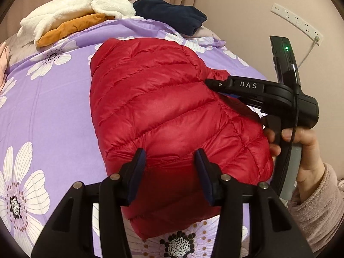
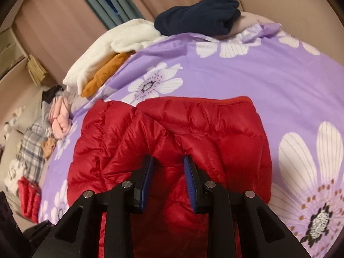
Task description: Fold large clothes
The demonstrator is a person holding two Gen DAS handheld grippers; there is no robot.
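A red quilted down jacket [image 1: 167, 116] lies folded into a thick bundle on the purple flowered bedspread [image 1: 53, 111]. My left gripper [image 1: 171, 157] is open, its fingers spread over the bundle's near edge, touching or just above the fabric. In the left wrist view my right gripper [image 1: 217, 83] reaches in from the right at the bundle's far right edge. In the right wrist view the jacket [image 2: 193, 129] fills the middle, and my right gripper [image 2: 168, 161] has its jaws partly apart with a fold of red fabric between them.
A white fleece garment [image 1: 71, 13], an orange one [image 1: 73, 28] and a navy one [image 1: 169, 15] are stacked at the bed's far edge. More clothes [image 2: 43, 133] lie heaped off the bed's left side. A power strip [image 1: 298, 21] hangs on the wall.
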